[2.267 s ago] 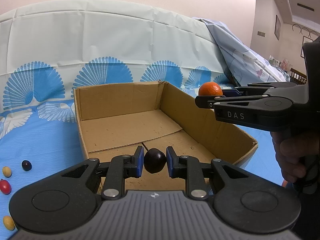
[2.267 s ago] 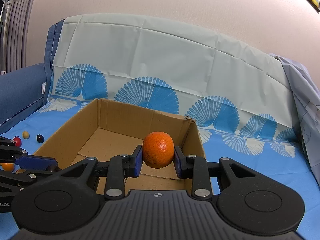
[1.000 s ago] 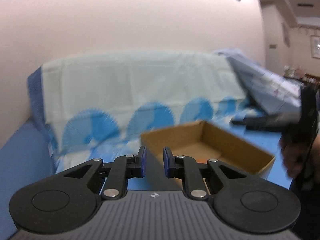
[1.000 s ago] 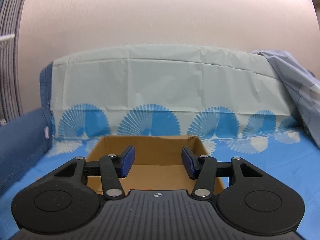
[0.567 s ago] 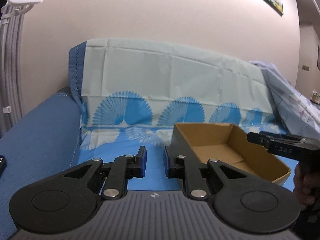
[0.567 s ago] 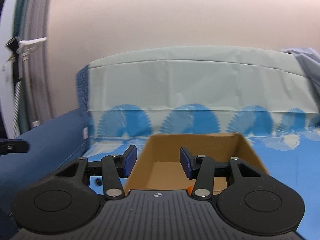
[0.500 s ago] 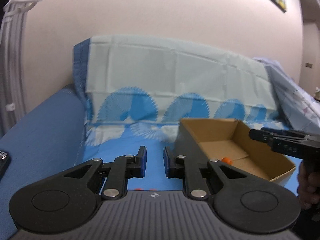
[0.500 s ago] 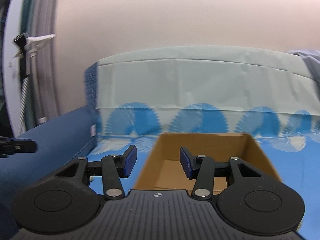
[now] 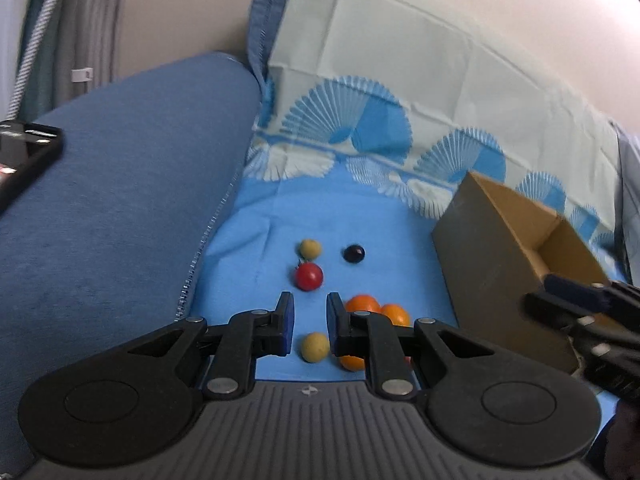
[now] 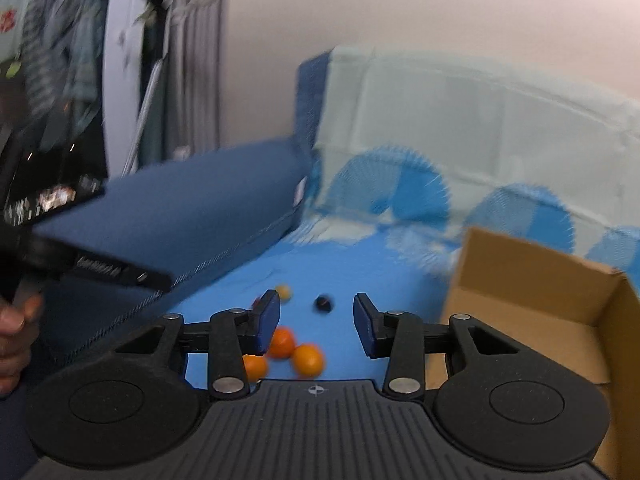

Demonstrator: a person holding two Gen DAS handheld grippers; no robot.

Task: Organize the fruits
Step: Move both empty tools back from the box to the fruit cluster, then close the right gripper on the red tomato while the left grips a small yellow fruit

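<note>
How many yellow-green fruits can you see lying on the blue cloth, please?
2: far yellow-green fruit just beyond the red fruit; near yellow-green fruit beyond the left gripper. Others may be hidden.

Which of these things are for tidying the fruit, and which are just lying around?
For the job:
- cardboard box
- oranges
- red fruit
- dark fruit
- two yellow-green fruits
- left gripper and right gripper, both holding nothing

Just lying about:
- black phone-like thing on the blue sofa arm
- patterned blue cloth
</note>
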